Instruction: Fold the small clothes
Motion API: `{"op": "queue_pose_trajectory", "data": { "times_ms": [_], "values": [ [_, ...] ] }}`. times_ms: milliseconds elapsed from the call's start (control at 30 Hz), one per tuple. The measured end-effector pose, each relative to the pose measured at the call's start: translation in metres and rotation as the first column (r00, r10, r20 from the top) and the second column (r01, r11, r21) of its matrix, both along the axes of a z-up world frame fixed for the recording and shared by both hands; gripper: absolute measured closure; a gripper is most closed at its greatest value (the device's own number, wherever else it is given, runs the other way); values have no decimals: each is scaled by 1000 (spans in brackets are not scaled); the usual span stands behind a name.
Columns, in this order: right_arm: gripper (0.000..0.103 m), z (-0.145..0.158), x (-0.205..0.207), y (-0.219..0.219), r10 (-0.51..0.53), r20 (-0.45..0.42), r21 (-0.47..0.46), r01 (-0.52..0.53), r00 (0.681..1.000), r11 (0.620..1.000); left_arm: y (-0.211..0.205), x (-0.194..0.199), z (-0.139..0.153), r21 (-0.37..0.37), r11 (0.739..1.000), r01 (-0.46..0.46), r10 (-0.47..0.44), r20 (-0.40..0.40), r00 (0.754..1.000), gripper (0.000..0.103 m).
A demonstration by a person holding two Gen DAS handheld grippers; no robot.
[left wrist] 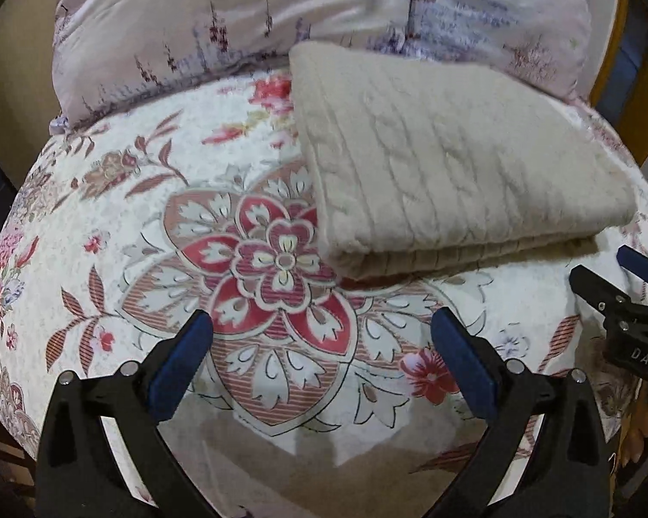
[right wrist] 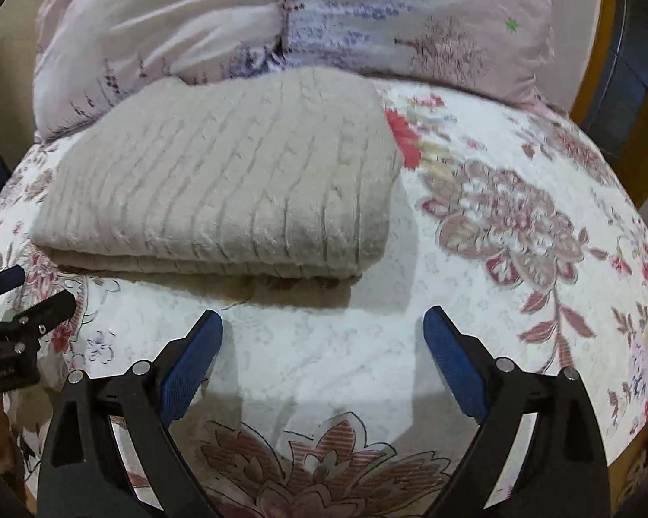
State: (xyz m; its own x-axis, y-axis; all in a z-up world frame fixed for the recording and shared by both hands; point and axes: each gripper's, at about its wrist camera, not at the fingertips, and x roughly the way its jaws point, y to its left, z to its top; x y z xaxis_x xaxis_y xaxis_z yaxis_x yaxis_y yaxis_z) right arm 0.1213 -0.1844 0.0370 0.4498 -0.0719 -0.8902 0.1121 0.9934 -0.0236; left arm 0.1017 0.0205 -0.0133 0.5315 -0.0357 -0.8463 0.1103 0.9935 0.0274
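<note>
While lying ahead of both spread, empty grippers (left wrist: 322, 332) (right wrist: 322, 328), cream cable-knit garment (left wrist: 445, 159) (right wrist: 229, 181) folded square on floral quilt (left wrist: 151, 198) (right wrist: 497, 216); apparently finished.

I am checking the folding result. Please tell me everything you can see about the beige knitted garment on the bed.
The beige knitted garment is folded into a thick, neat rectangle with stacked layers along its near edge. It looks soft, with a cable pattern. It lies flat on the floral bedspread, its far edge against the pillows. Nothing grips it.
</note>
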Motion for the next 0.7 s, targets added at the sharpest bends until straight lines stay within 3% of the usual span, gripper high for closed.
{"op": "queue_pose_trajectory", "data": {
  "times_ms": [233,700],
  "values": [
    [1,-3,1,-2,-30,-21,6,30,999,1000,1,2,-1,-8,1000,-4,3,-11,1000,2],
    [1,-4,2,-3,-31,-36,6,31,999,1000,1,6,-2,-7,1000,-5,5,-35,999,2]
  ]
}}
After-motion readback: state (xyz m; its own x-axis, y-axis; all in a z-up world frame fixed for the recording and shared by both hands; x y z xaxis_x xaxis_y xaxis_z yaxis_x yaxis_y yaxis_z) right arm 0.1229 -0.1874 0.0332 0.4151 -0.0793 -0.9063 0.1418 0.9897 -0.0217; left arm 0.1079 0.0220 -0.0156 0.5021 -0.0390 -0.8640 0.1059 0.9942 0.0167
